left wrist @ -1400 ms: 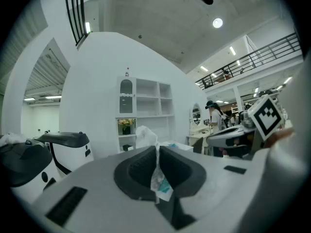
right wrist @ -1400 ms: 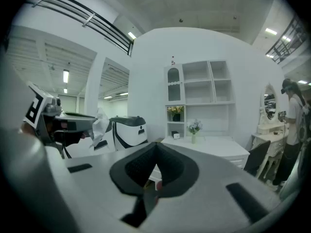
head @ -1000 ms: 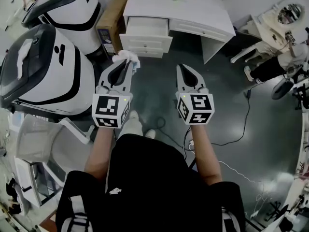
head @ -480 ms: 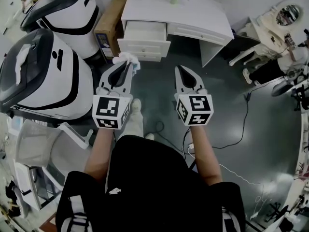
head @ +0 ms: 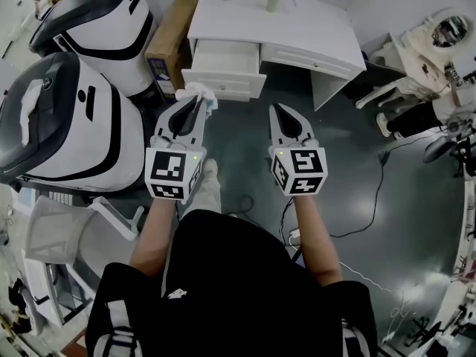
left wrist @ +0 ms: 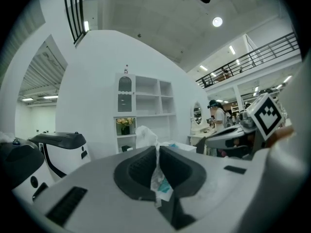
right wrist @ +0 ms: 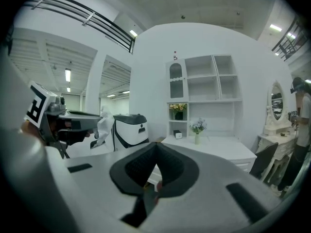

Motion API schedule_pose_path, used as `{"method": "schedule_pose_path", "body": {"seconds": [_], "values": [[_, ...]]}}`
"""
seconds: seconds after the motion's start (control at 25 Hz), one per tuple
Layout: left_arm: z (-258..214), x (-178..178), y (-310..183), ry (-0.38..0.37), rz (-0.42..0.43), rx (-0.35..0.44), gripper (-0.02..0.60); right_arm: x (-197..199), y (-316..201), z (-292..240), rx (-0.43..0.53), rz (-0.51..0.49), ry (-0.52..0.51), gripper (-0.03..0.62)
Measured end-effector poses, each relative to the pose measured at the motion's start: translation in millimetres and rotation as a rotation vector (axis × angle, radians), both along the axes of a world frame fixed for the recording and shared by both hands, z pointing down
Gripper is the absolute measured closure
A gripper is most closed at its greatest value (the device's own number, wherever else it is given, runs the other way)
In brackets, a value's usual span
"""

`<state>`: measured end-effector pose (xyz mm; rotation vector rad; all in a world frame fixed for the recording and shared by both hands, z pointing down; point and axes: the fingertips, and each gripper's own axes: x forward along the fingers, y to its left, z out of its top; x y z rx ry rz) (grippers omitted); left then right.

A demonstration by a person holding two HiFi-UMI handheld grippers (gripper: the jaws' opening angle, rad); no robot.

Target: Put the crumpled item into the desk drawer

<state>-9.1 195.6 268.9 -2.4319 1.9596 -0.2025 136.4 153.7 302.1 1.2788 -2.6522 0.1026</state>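
The white item [head: 199,91] is held pinched in the left gripper [head: 195,103], the jaws closed on it so that its crumpled bulk is pushed out past the tips. The open drawer [head: 223,75] of the desk [head: 297,24] is found ahead of that gripper and slightly to its right, near but apart, with its mouth turned upward and its length run toward the person. The left gripper is judged the nearer one, so a forward carry over the drawer's front is called for. The right gripper [head: 278,110] is seen alongside, closed and empty.
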Motion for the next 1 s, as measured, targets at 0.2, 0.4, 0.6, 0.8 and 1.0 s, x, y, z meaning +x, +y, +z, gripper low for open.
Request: {"method": "schedule_pose_path", "body": {"seconds": [0.2,0.4,0.6,0.8,1.0], "values": [[2,-11,-31,0.000,-0.005,-0.009,0.560,-11,-31,2,-0.004,-0.008,0.003,0.599],[1,-24,-67,0.001,0.004,-0.019,0.560,-25,-66,2,-0.012,0.002,0.003,0.599],[-6,-29,-106,-0.001,0.033,-0.030,0.560,-36,-100,-1,-0.025,0.018,0.005,0.599],[-12,-38,-143,-0.002,0.061,-0.033,0.560,-50,-133,1,-0.045,0.033,0.006,0.599],[-9,-59,-177,0.020,0.073,-0.051,0.560,-72,-166,2,-0.059,0.042,0.017,0.599]]}}
